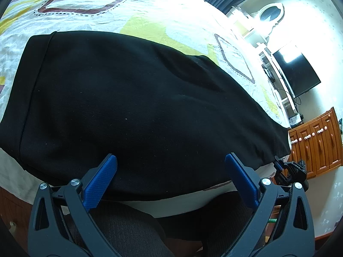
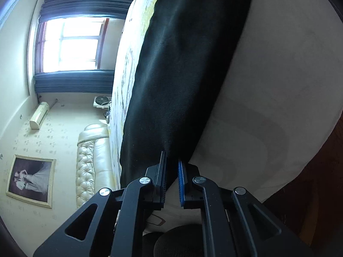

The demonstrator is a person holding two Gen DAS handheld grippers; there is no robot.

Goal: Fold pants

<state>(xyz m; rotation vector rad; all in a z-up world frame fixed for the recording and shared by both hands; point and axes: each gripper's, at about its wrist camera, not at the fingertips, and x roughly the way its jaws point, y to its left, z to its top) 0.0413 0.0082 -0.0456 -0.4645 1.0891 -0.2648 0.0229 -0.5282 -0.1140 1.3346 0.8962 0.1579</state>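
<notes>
The black pants (image 1: 128, 98) lie spread across the patterned bedspread (image 1: 150, 10), their near edge hanging just over the side of the bed; taking the pants as landmark, the left gripper (image 1: 171, 167) hovers at that near edge with its blue pads wide apart and nothing between them, while the right gripper (image 2: 171, 169) sits at one end of the pants (image 2: 182, 75), pads drawn narrow and pinching a bit of the cloth's edge.

The likely trouble is an uneven fold; only one end is held, so lifting now would drag the fabric sideways and bunch it; the right pinch looks shallow, right at the hem, and could slip free under the cloth's weight; the left gripper, closing where it is, might catch only the top layer, or the bedspread beneath.

Hard to tell: the black fabric swallows its own seams and layers, so whether the pants are already folded lengthwise is unclear; the part of the cloth inside the right gripper is hidden by the pads; the pants' far end runs out of the right wrist view.
</notes>
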